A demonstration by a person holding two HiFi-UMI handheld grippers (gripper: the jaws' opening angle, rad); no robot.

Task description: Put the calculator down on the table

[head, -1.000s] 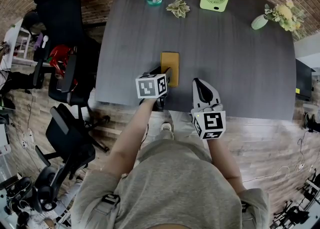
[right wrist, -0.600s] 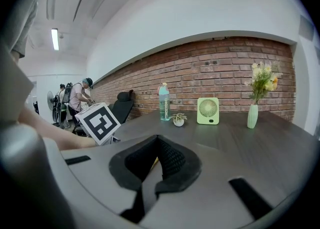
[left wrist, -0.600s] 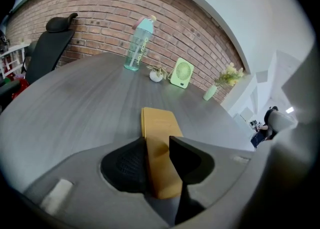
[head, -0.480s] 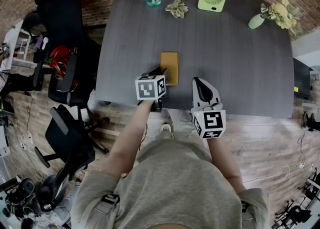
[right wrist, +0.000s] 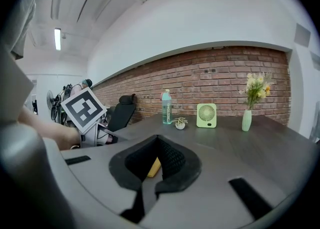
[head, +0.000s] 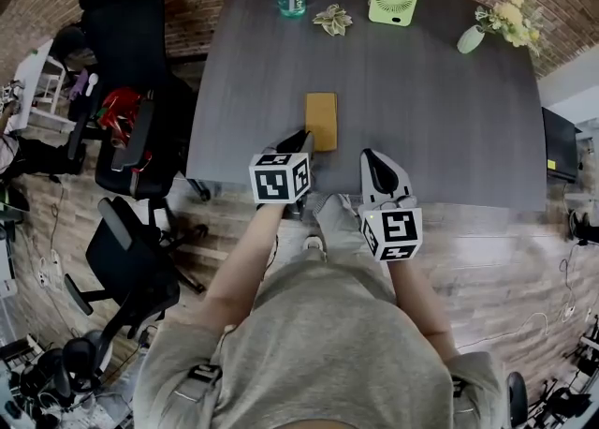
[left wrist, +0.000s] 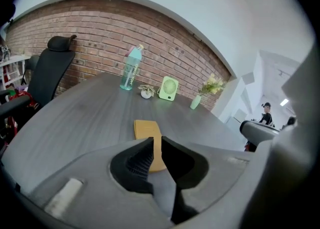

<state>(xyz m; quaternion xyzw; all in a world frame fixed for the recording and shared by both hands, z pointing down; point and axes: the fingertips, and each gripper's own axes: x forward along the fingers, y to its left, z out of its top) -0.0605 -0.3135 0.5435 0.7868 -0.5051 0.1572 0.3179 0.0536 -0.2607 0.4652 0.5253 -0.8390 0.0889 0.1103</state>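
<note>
We see the yellow calculator [head: 321, 121] lying flat on the table [head: 440, 99] at mid-frame, just above and clear of our left gripper [head: 303, 140], whose empty jaws are closing to a slit, while our right gripper [head: 371, 157], right of it, has its jaws pressed together on nothing.

**Brick-walled office, dark table, plank floor**

We see a red brick wall [left wrist: 100, 28] running behind the far edge of a dark grey wood-grain table [head: 449, 127]. The floor [head: 505, 258] is light wood planks, with cables lying at its edges. A black office chair [head: 122, 10] stands by the table's far left corner, and a second black chair [head: 131, 263] is nearer us. White shelving [head: 37, 81] stands far left. Above the brick we note a white wall [right wrist: 210, 18] and a lit ceiling strip light [right wrist: 57, 39].
</note>
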